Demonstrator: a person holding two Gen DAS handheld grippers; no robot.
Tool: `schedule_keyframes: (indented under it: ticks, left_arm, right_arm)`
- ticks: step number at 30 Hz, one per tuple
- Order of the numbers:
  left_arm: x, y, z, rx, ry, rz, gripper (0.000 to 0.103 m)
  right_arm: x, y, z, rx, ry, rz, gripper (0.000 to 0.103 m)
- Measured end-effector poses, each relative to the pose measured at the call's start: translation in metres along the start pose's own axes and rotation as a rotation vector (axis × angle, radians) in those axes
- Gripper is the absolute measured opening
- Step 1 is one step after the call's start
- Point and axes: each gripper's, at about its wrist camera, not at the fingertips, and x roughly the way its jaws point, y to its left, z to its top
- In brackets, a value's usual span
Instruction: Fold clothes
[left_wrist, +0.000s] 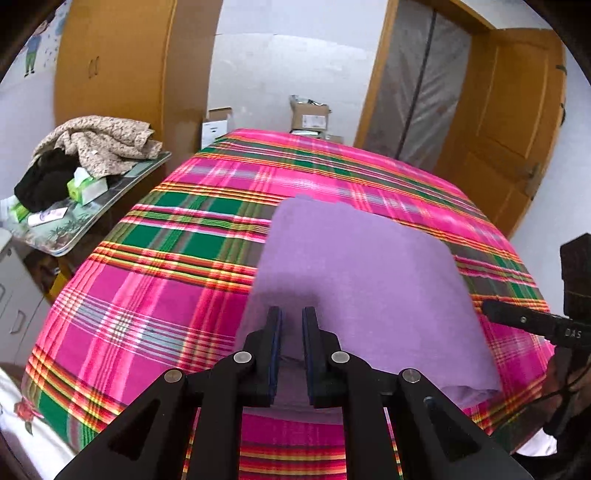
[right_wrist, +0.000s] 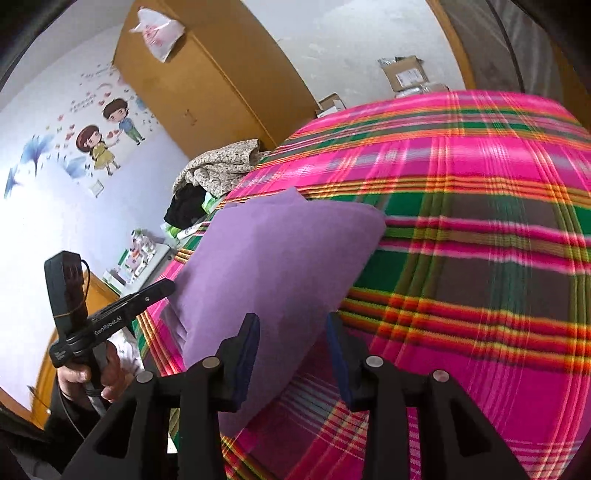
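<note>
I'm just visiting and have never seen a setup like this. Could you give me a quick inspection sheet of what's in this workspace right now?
Surface: bed under a pink and green plaid cover.
Job's things: one purple cloth, folded, lying on the cover near its front edge.
Clutter: side table at the left with a beige floral garment, dark clothing and tissue packs; cardboard boxes beyond the bed.
Grippers: left gripper nearly closed over the cloth's near edge, grip unclear; right gripper open, cloth corner between its fingers, not pinched.
Cables: thin black cord on the left handset.
Surroundings: wooden wardrobe, wooden door, cartoon wall stickers.
</note>
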Motion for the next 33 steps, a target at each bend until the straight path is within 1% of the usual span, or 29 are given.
schedule_keyframes:
  ticks: [3,5,7,9,12,16,19,26,30,33]
  left_arm:
    - [0.001,-0.001,-0.001,0.002,0.012,0.008,0.011]
    - [-0.001,0.0,0.0,-0.001,0.005,0.014,0.014]
    - [-0.006,0.002,0.001,-0.013,-0.012,0.019,0.029]
    - [-0.008,0.004,0.002,-0.024,-0.024,0.025,0.033]
    - [-0.005,0.011,0.003,-0.036,-0.012,0.033,0.033]
    - [0.007,0.018,0.002,-0.056,0.03,0.023,0.033]
    - [0.01,0.02,0.001,-0.065,0.036,0.007,0.033]
    - [0.016,0.02,0.003,-0.059,0.044,-0.001,0.033]
    - [0.021,0.022,0.004,-0.073,0.054,-0.01,0.04]
    - [0.024,0.023,0.004,-0.084,0.062,-0.027,0.041]
  right_arm:
    - [0.0,-0.003,-0.002,0.029,0.009,0.011,0.042]
    - [0.0,-0.003,-0.002,0.035,0.01,0.015,0.043]
    - [-0.001,-0.003,-0.003,0.039,0.011,0.019,0.044]
    - [-0.002,-0.002,-0.004,0.042,0.011,0.024,0.045]
    - [-0.001,-0.003,-0.007,0.05,0.017,0.03,0.045]
    - [0.001,-0.004,-0.009,0.061,0.026,0.037,0.045]
    - [0.002,-0.005,-0.009,0.066,0.027,0.038,0.045]
    - [0.009,-0.007,-0.009,0.08,0.042,0.049,0.045]
    - [0.012,-0.008,-0.009,0.086,0.051,0.056,0.045]
    - [0.014,-0.009,-0.008,0.093,0.053,0.061,0.045]
